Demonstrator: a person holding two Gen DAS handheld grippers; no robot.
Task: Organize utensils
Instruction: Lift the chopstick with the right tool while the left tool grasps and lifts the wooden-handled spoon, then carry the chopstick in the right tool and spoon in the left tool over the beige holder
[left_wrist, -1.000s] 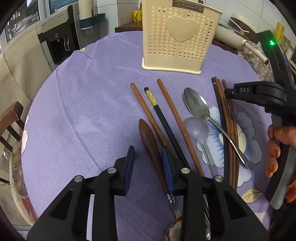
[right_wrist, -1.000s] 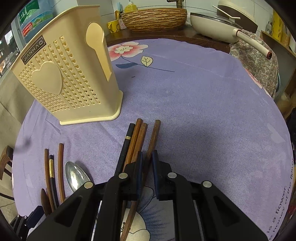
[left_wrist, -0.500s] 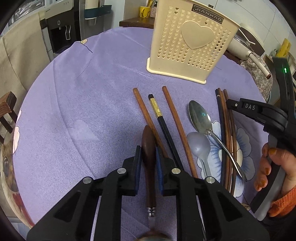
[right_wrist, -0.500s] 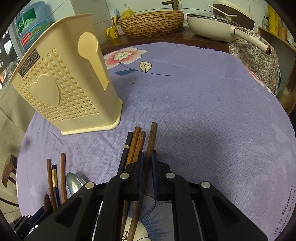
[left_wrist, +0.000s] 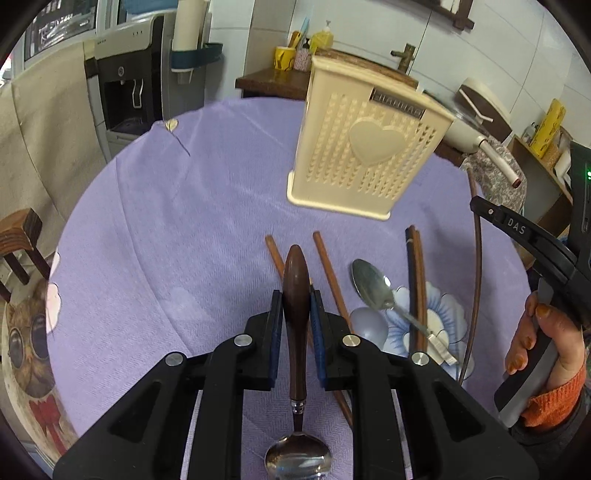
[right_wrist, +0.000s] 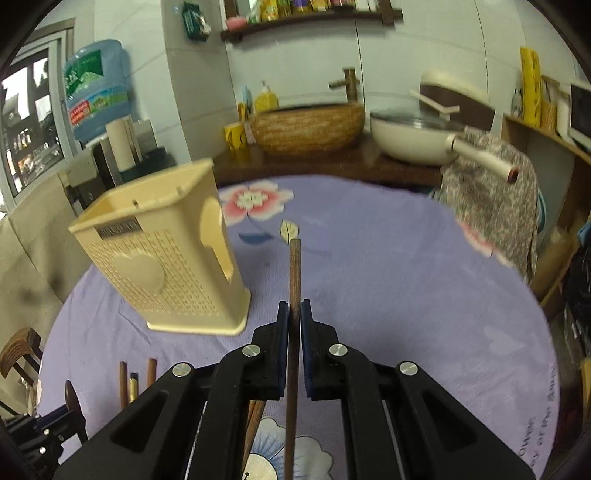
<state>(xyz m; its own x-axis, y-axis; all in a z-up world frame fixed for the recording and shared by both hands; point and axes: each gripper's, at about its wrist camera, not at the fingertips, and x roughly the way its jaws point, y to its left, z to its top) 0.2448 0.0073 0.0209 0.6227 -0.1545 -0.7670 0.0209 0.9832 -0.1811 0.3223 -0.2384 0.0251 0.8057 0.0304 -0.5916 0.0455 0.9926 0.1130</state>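
The utensils are split between the two tools and the surface. A wooden-handled spoon (left_wrist: 295, 295) is clamped between the pads of the left tool (left_wrist: 295, 314), its dark handle pointing forward along the fingers and its steel bowl hanging back beneath the tool body. A single brown chopstick (right_wrist: 294, 280) is pinched in the right tool (right_wrist: 294, 321), whose pads are pressed together on it; its long axis also runs straight ahead, tip forward. Both pieces appear to be lifted clear of the purple tablecloth (left_wrist: 177, 229).

The cream perforated utensil holder (left_wrist: 365, 147) stands upright on the surface ahead of both tools. From the left tool it lies forward and somewhat to the right; from the right tool it lies forward and to the left (right_wrist: 162, 258), with its open top in view. Neither tool is judged clearly nearer. Each held piece lies roughly level, so it would probably have to be tipped upright before being lowered into the opening.

On the cloth between tools and holder are left a steel spoon (left_wrist: 369, 284), a translucent plastic spoon (left_wrist: 367, 323) and several more chopsticks (left_wrist: 415, 280).
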